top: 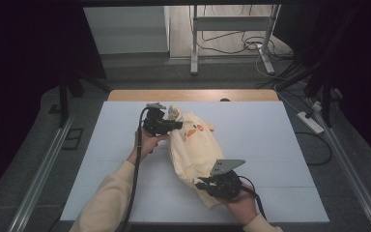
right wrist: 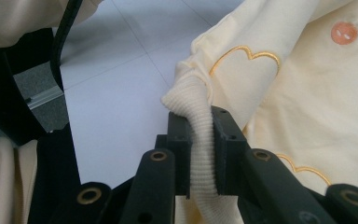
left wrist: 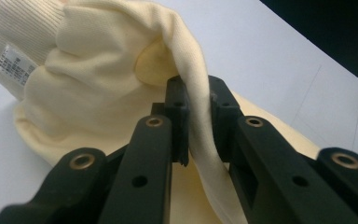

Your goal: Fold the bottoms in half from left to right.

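A cream sweatshirt (top: 193, 145) with an orange print and yellow stitched outlines lies bunched on the white table (top: 270, 130), stretched between my two hands. My left gripper (top: 171, 124) is at its far end, shut on a fold of the cream fabric (left wrist: 200, 116); a ribbed band with a white label (left wrist: 11, 63) shows beyond. My right gripper (top: 204, 182) holds the near end, its jaws shut on the ribbed hem (right wrist: 200, 140). The orange print (right wrist: 344, 32) shows at the top right of the right gripper view.
The white table surface has a wooden strip (top: 193, 95) along its far edge. Beyond it stand a metal stand (top: 232, 29) and floor cables (top: 251, 46). A power strip (top: 310, 122) lies on the floor to the right. Dark curtains flank both sides.
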The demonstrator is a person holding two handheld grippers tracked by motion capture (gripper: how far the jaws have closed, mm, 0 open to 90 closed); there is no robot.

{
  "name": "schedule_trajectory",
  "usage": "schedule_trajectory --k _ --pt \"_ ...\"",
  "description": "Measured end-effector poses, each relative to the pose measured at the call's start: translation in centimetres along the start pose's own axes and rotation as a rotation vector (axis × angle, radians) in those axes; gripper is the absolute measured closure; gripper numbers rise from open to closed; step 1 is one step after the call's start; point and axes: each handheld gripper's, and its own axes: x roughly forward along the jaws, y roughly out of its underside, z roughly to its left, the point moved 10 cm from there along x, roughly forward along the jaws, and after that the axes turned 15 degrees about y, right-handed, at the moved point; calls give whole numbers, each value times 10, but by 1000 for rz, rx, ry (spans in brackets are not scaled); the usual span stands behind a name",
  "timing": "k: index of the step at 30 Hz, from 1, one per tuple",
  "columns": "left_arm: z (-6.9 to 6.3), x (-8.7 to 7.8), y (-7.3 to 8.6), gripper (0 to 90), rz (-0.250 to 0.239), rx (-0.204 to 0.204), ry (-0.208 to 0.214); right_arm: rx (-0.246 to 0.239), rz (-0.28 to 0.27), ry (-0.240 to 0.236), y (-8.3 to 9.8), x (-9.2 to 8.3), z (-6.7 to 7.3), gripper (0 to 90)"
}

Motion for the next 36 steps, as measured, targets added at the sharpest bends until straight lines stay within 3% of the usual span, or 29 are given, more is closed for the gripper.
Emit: schedule_trajectory --k 17,36 --pt "-3 13 -3 803 16 6 -2 20 -1 22 6 -13 -10 789" --pt "2 45 -3 801 30 -43 21 54 16 40 18 -20 -19 791"
